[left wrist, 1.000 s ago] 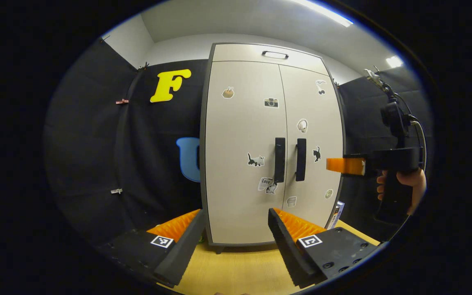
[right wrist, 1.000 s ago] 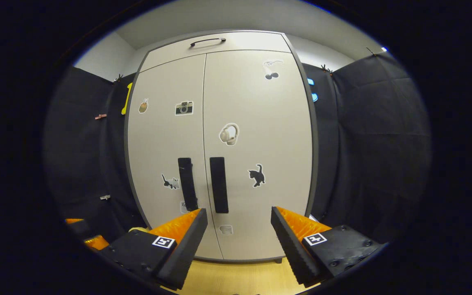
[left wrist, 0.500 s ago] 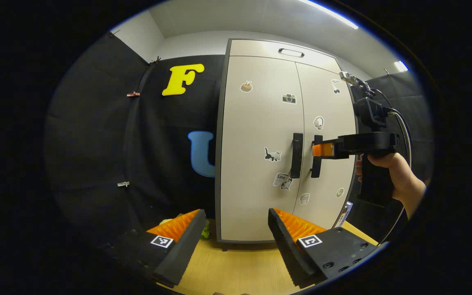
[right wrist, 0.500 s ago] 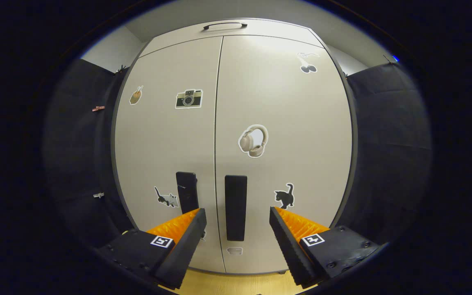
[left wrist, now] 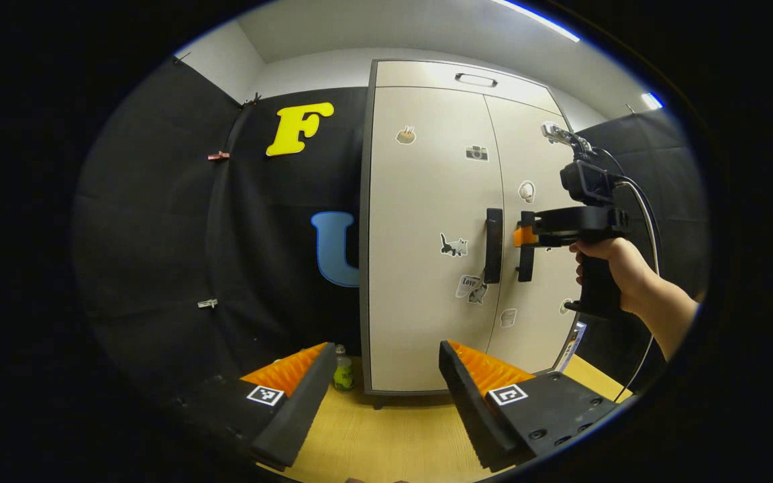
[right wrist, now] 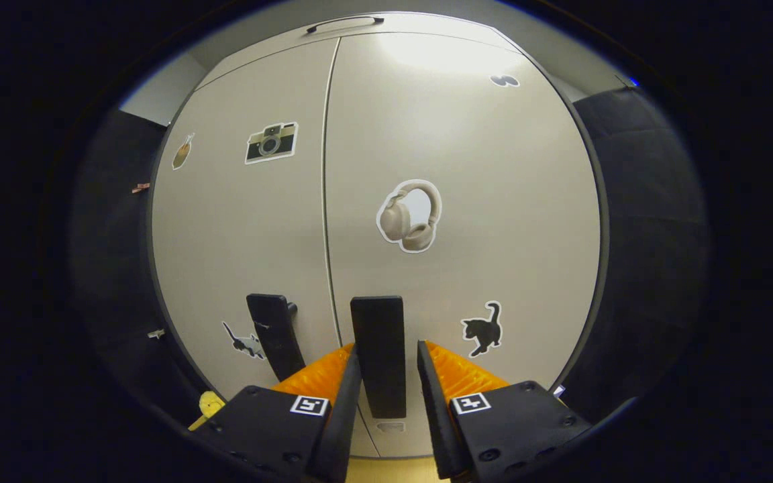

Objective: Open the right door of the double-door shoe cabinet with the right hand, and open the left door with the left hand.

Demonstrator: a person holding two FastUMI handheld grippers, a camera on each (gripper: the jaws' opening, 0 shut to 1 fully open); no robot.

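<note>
The pale shoe cabinet (left wrist: pixel 427 201) stands with both doors closed. In the right gripper view, the right door (right wrist: pixel 460 168) has a dark vertical handle (right wrist: pixel 378 322), and my right gripper (right wrist: pixel 388 345) straddles it with its jaws narrowed. The left finger touches the handle; a thin gap shows at the right finger. The left door's handle (right wrist: pixel 272 332) sits just beside it. In the left gripper view, my left gripper (left wrist: pixel 386 349) is open, well back from the cabinet and low. That view also holds the right gripper (left wrist: pixel 524 236) at the right handle (left wrist: pixel 526 258), beside the left handle (left wrist: pixel 493 245).
A small green bottle (left wrist: pixel 341 369) stands on the wooden floor (left wrist: pixel 386 436) at the cabinet's left foot. A hand (left wrist: pixel 618 261) holds the right gripper, its cable hanging behind. A flat item (left wrist: pixel 571 345) leans at the cabinet's right side. Black cloth walls flank the cabinet.
The right gripper has moved in to the right door handle and its fingers have narrowed around it. The left gripper has barely shifted and stays open.
</note>
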